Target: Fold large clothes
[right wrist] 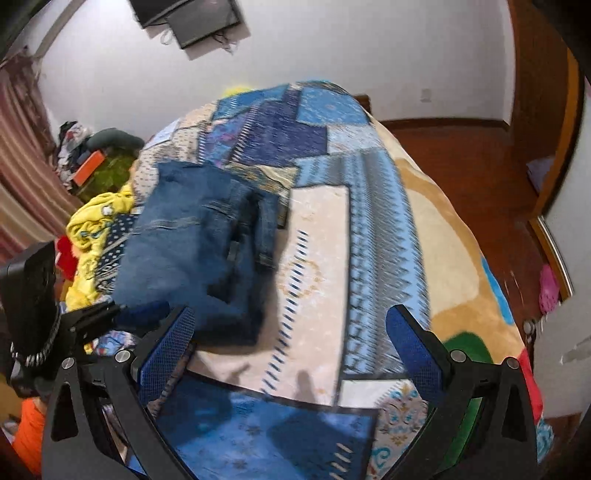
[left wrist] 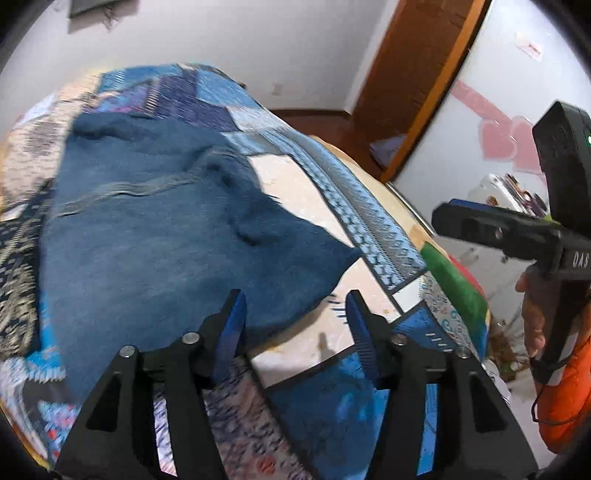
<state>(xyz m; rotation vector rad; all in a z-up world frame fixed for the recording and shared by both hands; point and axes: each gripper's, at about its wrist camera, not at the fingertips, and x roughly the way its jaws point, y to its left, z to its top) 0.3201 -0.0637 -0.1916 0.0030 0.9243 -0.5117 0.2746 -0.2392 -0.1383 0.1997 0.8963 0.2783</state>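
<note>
The bed [right wrist: 436,229] fills both views, covered by a patchwork quilt [right wrist: 317,214] in blue and cream. On the quilt lie the jeans [right wrist: 192,251], folded into a thick denim block. Their long axis runs from my near edge of the bed toward the far wall. In the left view the jeans [left wrist: 155,221] spread broad, with one corner pointing toward my left tongs [left wrist: 295,314].

Only the right view shows the yellow cloth [right wrist: 96,225] heaped beside the jeans, the striped curtain [right wrist: 22,155] and the dark screen [right wrist: 192,22] on the wall. Only the left view shows the wall with pink hearts [left wrist: 502,136] and my hand [left wrist: 532,314] in an orange sleeve [left wrist: 569,398], gripping the right tool.

Both tongs tilt down at the bed. My left tongs stand moderately apart with nothing between them, one pad over the denim's near edge, though I cannot tell if it touches. My right tongs [right wrist: 291,354] gape wide and empty over the cream patch, just beside the jeans.
</note>
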